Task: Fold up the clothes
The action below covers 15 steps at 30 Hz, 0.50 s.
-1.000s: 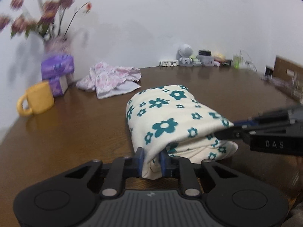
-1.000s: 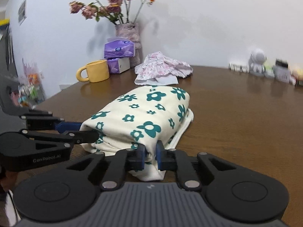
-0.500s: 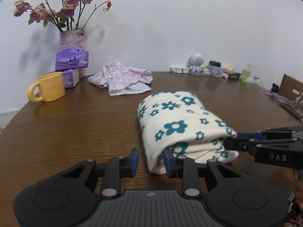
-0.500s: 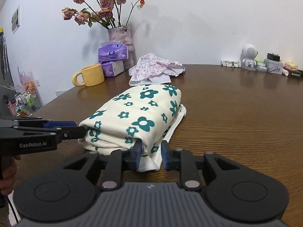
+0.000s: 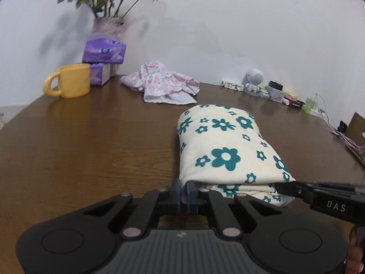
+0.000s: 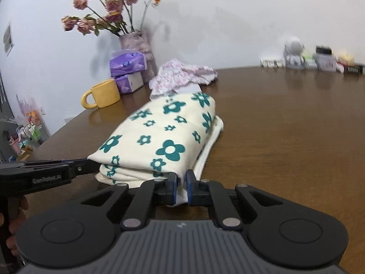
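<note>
A folded cream garment with teal flowers [image 5: 225,146] lies on the brown table [image 5: 91,148]. My left gripper [image 5: 183,191] is shut on the garment's near left corner. In the left wrist view my right gripper [image 5: 282,188] reaches in from the right at the near right corner. In the right wrist view the same garment [image 6: 164,132] stretches away from me. There my right gripper [image 6: 181,186] pinches its white lower edge, and my left gripper [image 6: 91,165] comes in from the left against the other near corner.
A crumpled pink floral garment [image 5: 164,86] lies behind the folded one. A yellow mug [image 5: 70,83], purple tissue packs [image 5: 105,51] and a vase of flowers [image 5: 107,25] stand at the back left. Small items [image 5: 255,82] line the back wall; cardboard [image 5: 355,130] sits far right.
Half a second ago both grippers stood partly open at the garment's near edge. Now both have closed on its near corners. The garment has stayed on the table.
</note>
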Tool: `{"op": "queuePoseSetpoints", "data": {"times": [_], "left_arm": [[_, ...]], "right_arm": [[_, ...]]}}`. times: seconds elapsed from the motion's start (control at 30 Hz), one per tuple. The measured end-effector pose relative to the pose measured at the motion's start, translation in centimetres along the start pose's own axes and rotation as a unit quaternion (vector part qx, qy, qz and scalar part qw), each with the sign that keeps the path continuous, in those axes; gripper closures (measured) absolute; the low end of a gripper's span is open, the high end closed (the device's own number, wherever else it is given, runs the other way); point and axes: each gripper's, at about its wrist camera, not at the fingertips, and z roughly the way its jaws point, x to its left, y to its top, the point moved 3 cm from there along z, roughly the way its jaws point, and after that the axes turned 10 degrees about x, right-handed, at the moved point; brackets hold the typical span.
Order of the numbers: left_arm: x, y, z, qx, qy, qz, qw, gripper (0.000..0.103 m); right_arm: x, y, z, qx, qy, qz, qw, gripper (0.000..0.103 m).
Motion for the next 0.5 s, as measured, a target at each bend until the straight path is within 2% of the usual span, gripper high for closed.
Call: {"op": "queuePoseSetpoints", "data": {"times": [0.17, 0.27, 0.33, 0.4, 0.5], "left_arm": [[0.1, -0.1, 0.0, 0.0, 0.001, -0.002, 1.0, 0.098], [0.0, 0.0, -0.3, 0.001, -0.002, 0.004, 1.0, 0.095], [-0.1, -0.1, -0.7, 0.001, -0.011, 0.01, 0.9999, 0.08], [-0.2, -0.1, -1.3, -0.002, -0.014, 0.011, 0.9998, 0.071], [-0.6, -0.2, -2.3, -0.015, -0.015, 0.017, 0.9996, 0.061]], "right_arm": [[0.0, -0.3, 0.1, -0.001, 0.0, 0.006, 1.0, 0.096], [-0.1, -0.2, -0.7, -0.004, 0.014, 0.002, 1.0, 0.095], [-0.1, -0.1, -1.3, -0.006, 0.025, -0.001, 1.0, 0.088], [-0.2, 0.0, -2.0, -0.009, 0.036, -0.004, 0.999, 0.064], [-0.2, 0.1, -2.9, -0.012, 0.052, -0.008, 0.999, 0.063]]}}
